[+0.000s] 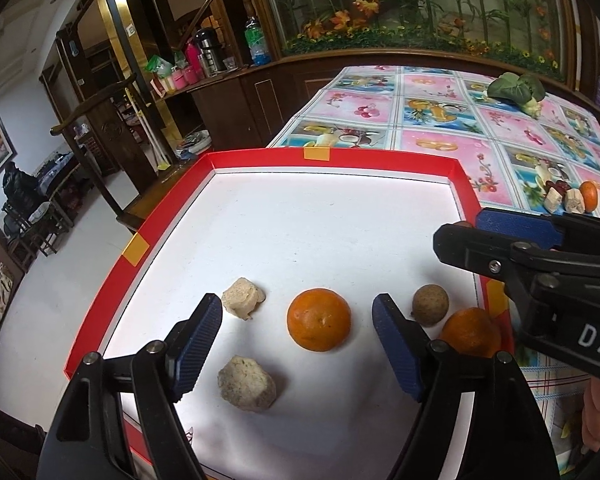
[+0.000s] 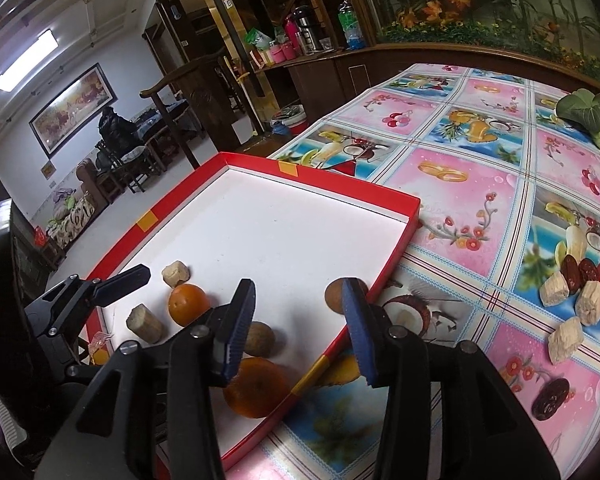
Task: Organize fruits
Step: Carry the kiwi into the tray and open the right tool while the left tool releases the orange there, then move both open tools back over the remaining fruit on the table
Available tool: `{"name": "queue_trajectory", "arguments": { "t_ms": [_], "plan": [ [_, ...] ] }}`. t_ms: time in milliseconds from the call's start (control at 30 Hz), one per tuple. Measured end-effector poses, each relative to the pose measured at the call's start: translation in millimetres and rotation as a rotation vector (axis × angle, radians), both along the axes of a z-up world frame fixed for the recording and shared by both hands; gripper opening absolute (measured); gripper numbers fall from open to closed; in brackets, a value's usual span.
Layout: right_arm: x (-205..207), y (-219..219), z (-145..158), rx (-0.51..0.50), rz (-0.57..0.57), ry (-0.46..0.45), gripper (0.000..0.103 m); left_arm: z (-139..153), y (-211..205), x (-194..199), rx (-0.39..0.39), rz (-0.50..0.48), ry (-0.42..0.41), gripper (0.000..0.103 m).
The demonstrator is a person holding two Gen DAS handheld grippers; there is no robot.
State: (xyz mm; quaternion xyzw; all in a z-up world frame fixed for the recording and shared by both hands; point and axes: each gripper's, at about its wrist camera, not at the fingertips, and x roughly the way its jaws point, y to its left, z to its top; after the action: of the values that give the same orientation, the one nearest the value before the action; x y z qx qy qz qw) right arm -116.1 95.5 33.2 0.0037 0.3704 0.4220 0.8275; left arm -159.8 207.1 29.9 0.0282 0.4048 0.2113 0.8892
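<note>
Inside the red-rimmed tray (image 1: 236, 156) with its white floor, near the close edge, lie two oranges, two pale spongy chunks and brown round fruits. Over them the left hand-held gripper (image 1: 296, 344) hangs open and empty, its blue-padded fingers standing to either side of the middle orange (image 1: 319, 319) without touching it. One pale chunk (image 1: 242, 297) lies just beyond the left finger, a second pale chunk (image 1: 246, 388) nearer the camera between the fingers. A brown round fruit (image 1: 431, 304) sits just beside the second orange (image 1: 470, 332) by the tray's right wall.

From the right wrist view, the right hand-held gripper (image 2: 300, 336) is also open, holding nothing, poised above the tray's right rim with the second orange below its left finger. Another brown round fruit (image 2: 334, 295) shows partly behind its right finger.

Out on the tabletop (image 2: 460, 184), covered in a fruit-print cloth, more pale chunks (image 2: 591, 302), dark red dates (image 2: 551, 398) and a leafy green vegetable (image 2: 588, 114) lie well apart from the tray.
</note>
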Motion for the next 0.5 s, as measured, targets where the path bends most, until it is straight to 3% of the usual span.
{"name": "queue_trajectory", "arguments": {
  "t_ms": [500],
  "plan": [
    [-1.7,-3.5,1.5,-0.006,-0.008,-0.007,0.049,7.5,-3.3,0.7,0.021,0.001,0.000,0.077]
  ]
}}
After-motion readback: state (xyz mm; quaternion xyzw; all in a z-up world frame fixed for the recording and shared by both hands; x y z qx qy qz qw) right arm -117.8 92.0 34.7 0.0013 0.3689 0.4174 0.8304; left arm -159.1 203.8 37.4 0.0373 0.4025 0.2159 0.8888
